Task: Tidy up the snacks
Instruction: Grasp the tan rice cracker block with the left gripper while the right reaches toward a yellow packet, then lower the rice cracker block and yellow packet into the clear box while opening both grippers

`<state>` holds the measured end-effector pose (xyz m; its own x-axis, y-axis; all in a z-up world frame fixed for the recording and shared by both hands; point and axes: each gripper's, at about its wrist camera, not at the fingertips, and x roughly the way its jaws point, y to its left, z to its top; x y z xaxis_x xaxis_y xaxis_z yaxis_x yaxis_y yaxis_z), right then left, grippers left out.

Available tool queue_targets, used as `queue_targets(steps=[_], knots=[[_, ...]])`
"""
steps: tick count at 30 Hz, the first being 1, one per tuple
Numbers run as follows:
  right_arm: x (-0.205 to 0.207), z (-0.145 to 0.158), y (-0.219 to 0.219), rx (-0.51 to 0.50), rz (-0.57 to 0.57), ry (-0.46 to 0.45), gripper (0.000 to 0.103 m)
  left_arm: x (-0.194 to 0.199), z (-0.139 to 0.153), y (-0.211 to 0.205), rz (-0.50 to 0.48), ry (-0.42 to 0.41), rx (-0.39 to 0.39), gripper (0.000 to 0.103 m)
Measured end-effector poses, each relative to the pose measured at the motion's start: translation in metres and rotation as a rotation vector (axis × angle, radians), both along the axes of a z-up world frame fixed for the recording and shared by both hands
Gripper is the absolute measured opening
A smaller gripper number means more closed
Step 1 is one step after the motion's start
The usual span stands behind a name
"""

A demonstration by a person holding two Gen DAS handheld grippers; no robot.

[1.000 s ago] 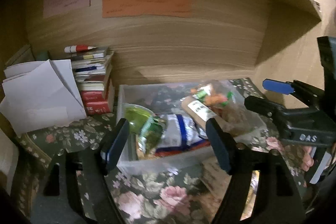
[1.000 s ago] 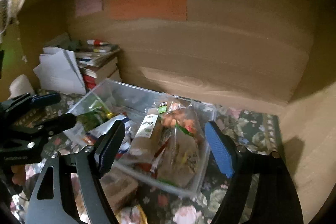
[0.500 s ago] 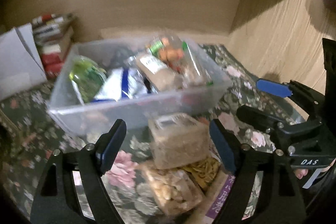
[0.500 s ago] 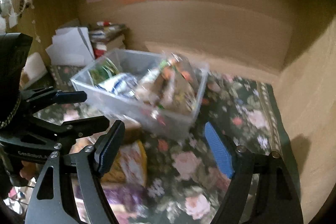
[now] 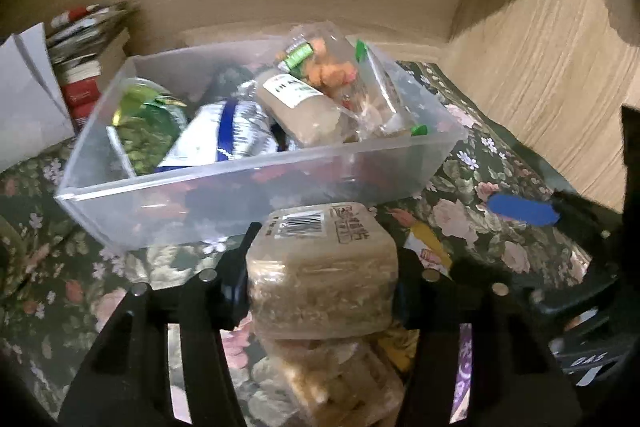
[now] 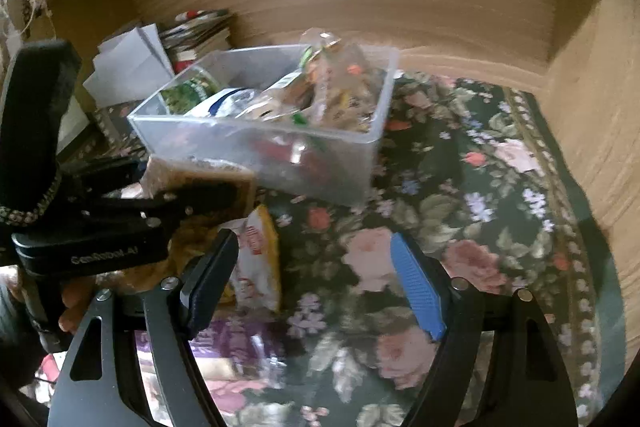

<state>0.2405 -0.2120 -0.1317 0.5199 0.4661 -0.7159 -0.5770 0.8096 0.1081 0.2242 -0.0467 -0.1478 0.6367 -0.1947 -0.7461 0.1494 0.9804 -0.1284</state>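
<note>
A clear plastic bin with several snack packets stands on the floral cloth, and it also shows in the right wrist view. My left gripper is shut on a tan wrapped snack block just in front of the bin, above other loose packets. The same gripper and block show at the left of the right wrist view. My right gripper is open and empty over the cloth, right of a yellow-and-white packet.
A stack of books and white paper lie left of the bin. Wooden walls close the back and right side. A purple packet lies near the front edge.
Both grippers pulled back from the bin. The left gripper closed on the tan snack block in front of the bin. The right gripper stayed open.
</note>
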Motion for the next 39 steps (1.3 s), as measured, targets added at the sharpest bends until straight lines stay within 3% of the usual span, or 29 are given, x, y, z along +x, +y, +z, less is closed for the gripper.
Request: queue_targets(steps=[7, 13, 17, 23, 39], knots=[[-0.003, -0.017, 0.028, 0.004, 0.086, 0.080, 0.076, -0.020, 0.011, 0.035, 0.061, -0.033, -0.006, 0.054], [-0.003, -0.027, 0.042, -0.050, 0.116, 0.092, 0.075, -0.037, 0.016, 0.060, 0.097, -0.043, -0.023, 0.054], [-0.004, -0.026, 0.043, -0.065, 0.103, 0.069, 0.040, -0.043, 0.022, 0.067, 0.105, -0.063, -0.033, 0.054], [-0.007, -0.013, 0.036, -0.037, 0.079, 0.020, 0.026, -0.044, 0.037, 0.070, 0.107, -0.102, -0.043, 0.054], [0.003, 0.059, 0.030, 0.065, 0.053, -0.152, 0.025, -0.022, 0.091, 0.065, 0.110, -0.243, -0.037, 0.054]])
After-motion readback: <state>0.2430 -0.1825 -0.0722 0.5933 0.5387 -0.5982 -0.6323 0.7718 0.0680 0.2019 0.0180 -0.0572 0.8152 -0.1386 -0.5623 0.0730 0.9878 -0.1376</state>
